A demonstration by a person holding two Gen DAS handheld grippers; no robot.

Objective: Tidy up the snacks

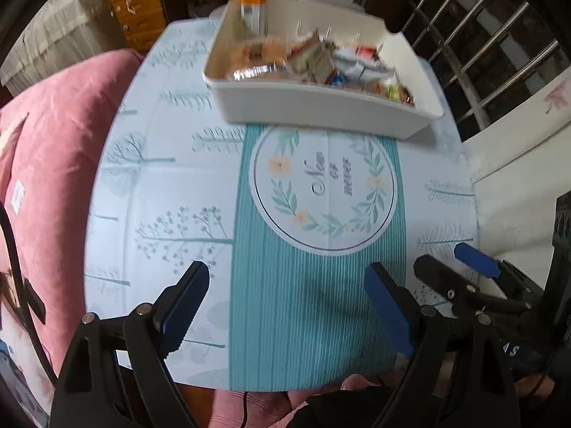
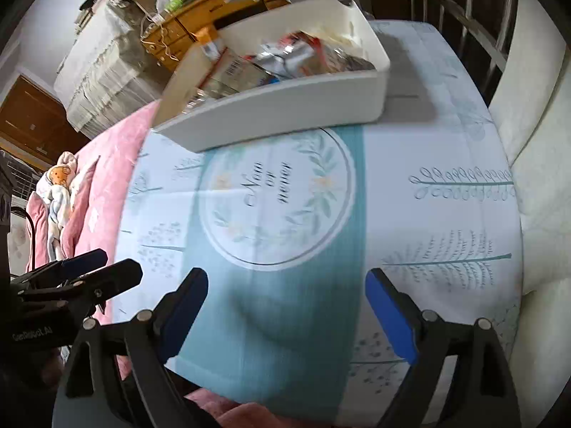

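Note:
A white open bin stands at the far side of the small table, filled with several mixed snack packets. The right wrist view shows the same bin and its foil and paper packets. My left gripper hangs open over the teal stripe of the tablecloth, near the table's front edge, with nothing between its fingers. My right gripper is likewise open and empty over the cloth, short of the bin. Each gripper shows in the other's view: the right gripper at the right, the left gripper at the left.
The table wears a pale blue cloth with a round leaf emblem. A pink blanket lies to its left, with a doll on it. A white cushion lies right. Wooden drawers and window bars stand behind.

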